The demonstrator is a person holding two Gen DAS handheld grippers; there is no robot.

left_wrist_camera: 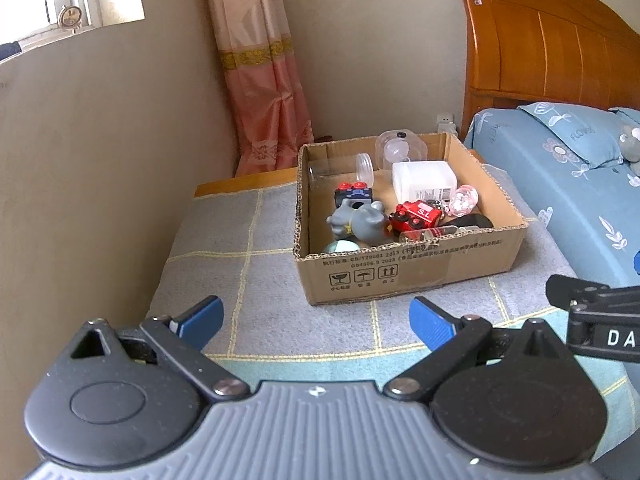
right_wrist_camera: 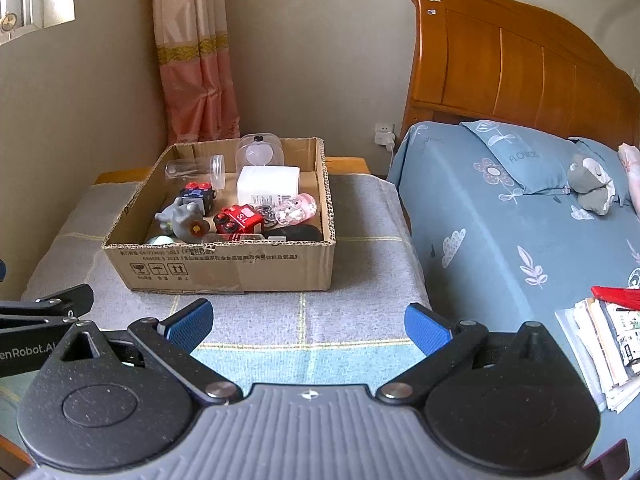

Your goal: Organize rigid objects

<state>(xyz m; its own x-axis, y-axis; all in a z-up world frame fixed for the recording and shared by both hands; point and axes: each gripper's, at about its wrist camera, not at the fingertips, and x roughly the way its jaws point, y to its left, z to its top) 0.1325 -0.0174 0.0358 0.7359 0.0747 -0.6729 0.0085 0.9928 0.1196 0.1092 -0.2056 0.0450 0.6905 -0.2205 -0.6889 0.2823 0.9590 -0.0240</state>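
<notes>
Already gathered inside cardboard box [left_wrist_camera: 404, 264], centre frame on tabletop [left_wrist_camera: 240, 280]: toys, jars, white bottle [left_wrist_camera: 424, 182]. Left gripper [left_wrist_camera: 316, 320] and right gripper [right_wrist_camera: 308, 322] spread, empty, hovering at frame bottom. Either sorted or awaiting sorting.

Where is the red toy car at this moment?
The red toy car lies inside the cardboard box, near its front wall, between the grey elephant figure and the pink glitter bottle.

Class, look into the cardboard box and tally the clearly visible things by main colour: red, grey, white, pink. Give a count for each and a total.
Red: 1, the toy car
Grey: 1, the elephant figure
White: 1, the rectangular container
Pink: 1, the glittery bottle
Total: 4 in the cardboard box; other items are clear, dark or partly hidden.
</notes>
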